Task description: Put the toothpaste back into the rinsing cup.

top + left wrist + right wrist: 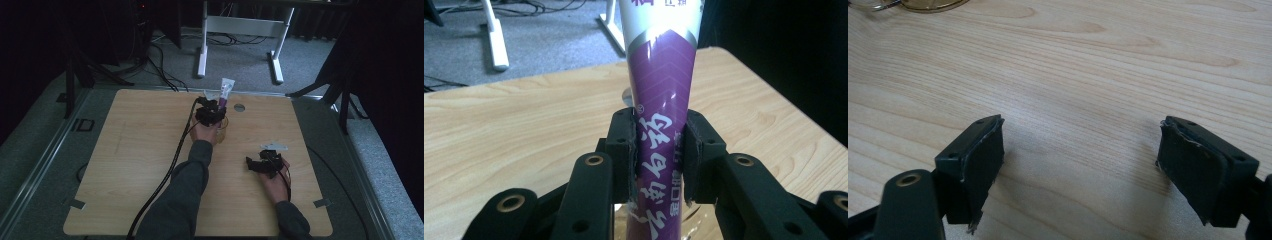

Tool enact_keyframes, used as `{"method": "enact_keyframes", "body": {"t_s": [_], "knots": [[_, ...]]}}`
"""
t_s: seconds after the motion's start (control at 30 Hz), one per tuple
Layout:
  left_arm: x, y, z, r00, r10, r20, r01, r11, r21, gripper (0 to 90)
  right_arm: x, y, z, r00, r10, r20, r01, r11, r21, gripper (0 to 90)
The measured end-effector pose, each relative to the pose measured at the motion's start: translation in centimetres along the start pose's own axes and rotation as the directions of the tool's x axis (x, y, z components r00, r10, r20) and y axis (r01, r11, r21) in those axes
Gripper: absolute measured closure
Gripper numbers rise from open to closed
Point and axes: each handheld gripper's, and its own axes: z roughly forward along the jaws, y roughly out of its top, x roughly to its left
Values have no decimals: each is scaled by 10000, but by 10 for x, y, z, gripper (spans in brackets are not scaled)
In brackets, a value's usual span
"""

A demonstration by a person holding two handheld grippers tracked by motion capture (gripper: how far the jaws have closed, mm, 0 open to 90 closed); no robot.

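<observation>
A purple and white toothpaste tube stands upright, its lower end inside a clear glass cup at the far middle of the wooden table. My left gripper is shut on the tube. In the left gripper view both black pads press the tube's purple part from either side, left gripper. My right gripper rests low over the table at the near right. Its jaws stand wide open over bare wood, right gripper, and the cup's base shows at the top left edge.
A round grey grommet is set in the table just right of the cup. Beyond the far edge stands a white desk frame on grey carpet with cables. A black cable trails from the left gripper towards the near edge.
</observation>
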Motion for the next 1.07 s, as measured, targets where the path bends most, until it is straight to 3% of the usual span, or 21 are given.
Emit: {"method": "enact_keyframes", "body": {"t_s": [0.27,0.37,0.57,0.63,0.73,0.87,1.0,1.07], "knots": [[4,-10,0,9998,-126,143,124,9998,144,648,0,0,0,10000,6,-1,-6,10000,-2,184],[8,-11,-4,9989,-349,317,352,9993,-106,582,0,0,0,10000,-7,-7,7,10000,-2,184],[9,-8,-12,9987,-220,463,234,9993,-286,488,0,0,0,10000,-1,-8,1,10000,-5,185],[11,-9,-14,9973,-249,684,271,9991,-316,461,0,0,0,10000,-6,-11,6,10000,6,184],[14,-11,-21,9973,-251,692,298,9973,-673,449,0,0,0,10000,2,-12,-2,10000,5,184],[22,-11,-32,9977,-458,497,497,9955,-804,423,0,1,1,10000,-14,-25,14,10000,7,184],[27,-12,-41,9996,-240,158,254,9955,-910,417,1,2,2,10000,-21,-23,21,10000,-11,184],[35,-18,-51,9994,-256,-214,233,9945,-1022,417,1,2,2,10000,-13,-18,13,10000,-4,184]]}}
